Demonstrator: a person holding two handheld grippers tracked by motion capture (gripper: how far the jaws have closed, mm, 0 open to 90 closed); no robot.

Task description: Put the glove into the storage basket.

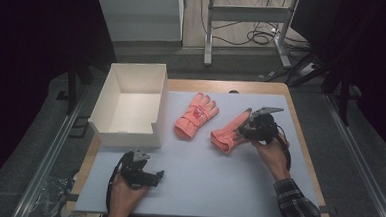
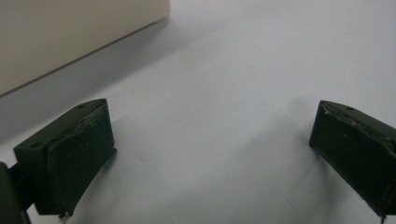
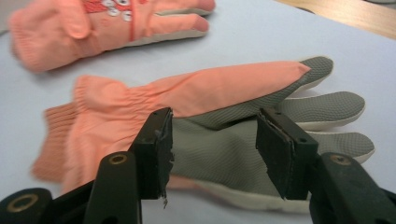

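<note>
High view: a white box (image 1: 131,105) with an open top stands on the left part of the mat (image 1: 202,179), which covers a wooden table (image 1: 300,124). Two orange gloves lie to the right of the box. The far glove (image 1: 195,116) lies flat, fingers pointing away, just beside the box wall and apart from it. The near glove (image 1: 227,133) lies just right of it, cuff toward the person, fingers partly hidden under the right gripper (image 1: 245,131). Nothing stands between the two gloves. The mat in front of the gloves is bare.

Right gripper view: the jaws stand about half apart, one on each side of the near glove (image 3: 224,121) at its grey palm. The right gripper (image 3: 215,149) does not clamp the glove; a gap shows between each pad and the fabric, though contact at the lower edge cannot be told. The far glove (image 3: 107,28) lies beyond, at the top of the view.

Left gripper view: the left gripper (image 2: 210,154) has its jaws wide apart with only bare mat (image 2: 224,70) between them. The box (image 2: 70,32) wall shows at upper left, near the left jaw and apart from it. In the high view the left gripper (image 1: 157,176) rests low over the mat below the box, well apart from both gloves.
</note>
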